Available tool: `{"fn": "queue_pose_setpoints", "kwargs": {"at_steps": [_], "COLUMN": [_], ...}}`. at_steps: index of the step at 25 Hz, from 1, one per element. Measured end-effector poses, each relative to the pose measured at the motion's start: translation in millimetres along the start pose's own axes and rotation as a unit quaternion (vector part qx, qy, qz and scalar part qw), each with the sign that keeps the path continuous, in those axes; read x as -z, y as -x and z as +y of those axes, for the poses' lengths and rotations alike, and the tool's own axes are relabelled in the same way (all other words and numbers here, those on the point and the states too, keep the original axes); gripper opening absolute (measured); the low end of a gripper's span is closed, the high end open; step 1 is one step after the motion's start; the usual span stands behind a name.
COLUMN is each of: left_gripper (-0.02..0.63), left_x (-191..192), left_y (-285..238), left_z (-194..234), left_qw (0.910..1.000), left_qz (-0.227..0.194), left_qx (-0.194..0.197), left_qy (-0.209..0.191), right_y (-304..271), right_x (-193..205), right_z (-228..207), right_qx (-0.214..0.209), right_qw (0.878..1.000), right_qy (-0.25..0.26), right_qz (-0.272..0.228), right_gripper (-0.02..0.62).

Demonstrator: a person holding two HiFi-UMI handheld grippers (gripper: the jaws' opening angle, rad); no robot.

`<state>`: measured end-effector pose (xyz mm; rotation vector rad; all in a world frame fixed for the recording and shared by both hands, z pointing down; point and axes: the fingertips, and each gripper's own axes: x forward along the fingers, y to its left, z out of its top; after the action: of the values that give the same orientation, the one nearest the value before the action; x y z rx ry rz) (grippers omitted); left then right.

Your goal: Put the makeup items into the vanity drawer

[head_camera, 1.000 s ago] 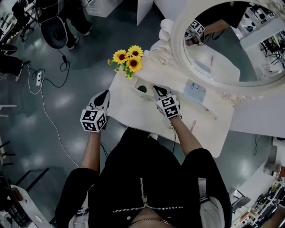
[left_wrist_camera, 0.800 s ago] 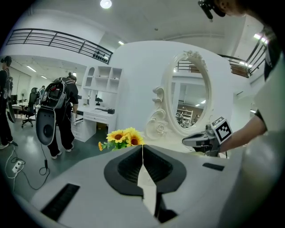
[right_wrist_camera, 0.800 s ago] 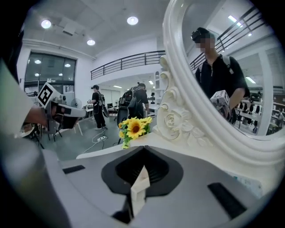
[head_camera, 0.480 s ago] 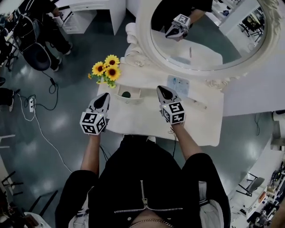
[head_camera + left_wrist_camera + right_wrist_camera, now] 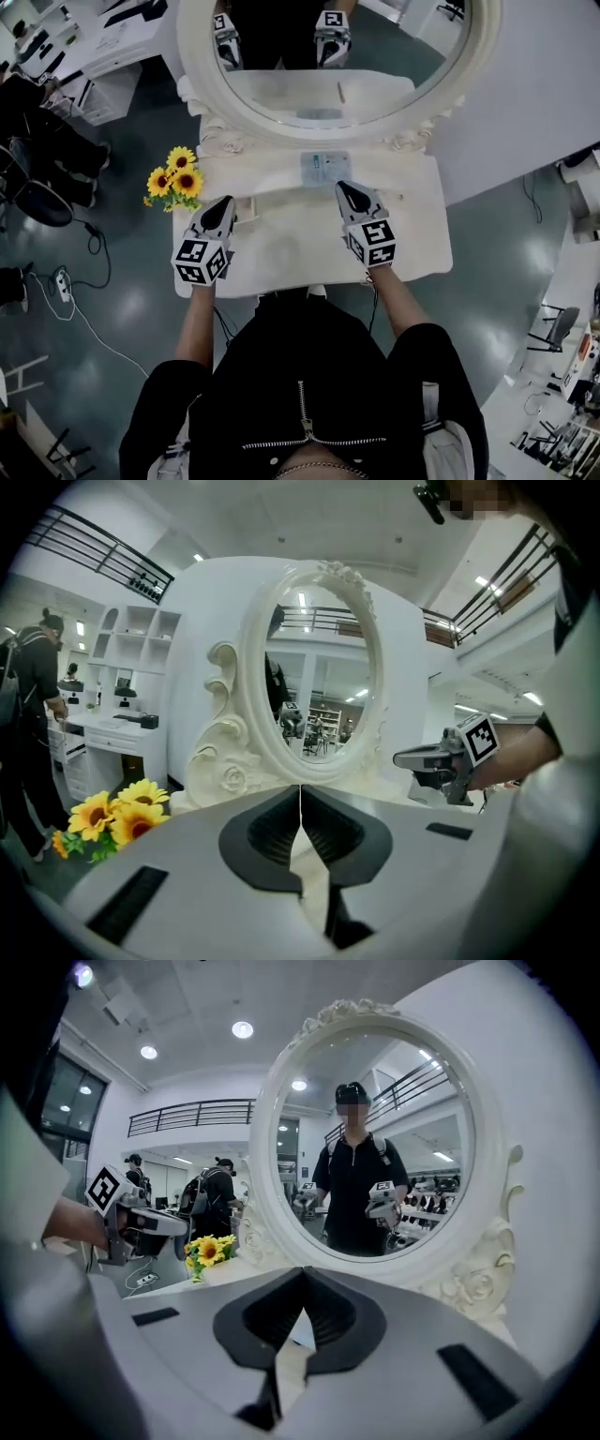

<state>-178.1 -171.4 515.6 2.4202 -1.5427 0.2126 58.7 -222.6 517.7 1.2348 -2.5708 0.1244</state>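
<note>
Makeup shows in the head view as a flat palette point(image 5: 325, 170) at the vanity's point(image 5: 412, 253) back edge, under the mirror point(image 5: 375, 56). A small box point(image 5: 247, 209) sits near the sunflowers point(image 5: 173, 183) at the back left corner. No open drawer shows. Left gripper point(image 5: 224, 204) and right gripper point(image 5: 344, 190) hover over the top, either side of centre, both empty.

In the left gripper view the jaws are pressed together with nothing between them, aimed at the mirror frame.

In the right gripper view the jaws likewise meet on nothing. A pale flat thing, likely the palette, lies just beyond them.

A pickup looks to be next. Pull the drawer out first, spread the right jaws before lowering, and take the thin palette across one edge, clear of the sunflowers.
</note>
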Motion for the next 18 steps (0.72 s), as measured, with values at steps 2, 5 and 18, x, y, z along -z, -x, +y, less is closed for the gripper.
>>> {"fn": "queue_pose_setpoints", "kwargs": {"at_steps": [2,5,18], "left_gripper": [0.021,0.021,0.021], "left_x": [-3,-5,-2], "left_y": [-15,-32,-59], "left_z": [-13,-33,-71], "left_qw": [0.9998,0.9989,0.996], "left_qz": [0.001,0.005,0.027], "left_qx": [0.019,0.043,0.081], "left_qy": [-0.006,-0.014,-0.025], "right_y": [14,35,82], "right_x": [0,5,26], "right_z": [-16,-40,-91], "right_qx": [0.021,0.049,0.11], "right_qw": [1.0,0.999,0.993], "right_qy": [-0.001,-0.01,-0.034], "right_qz": [-0.003,-0.004,0.003], "right_gripper": [0.006,0.006,0.146]}}
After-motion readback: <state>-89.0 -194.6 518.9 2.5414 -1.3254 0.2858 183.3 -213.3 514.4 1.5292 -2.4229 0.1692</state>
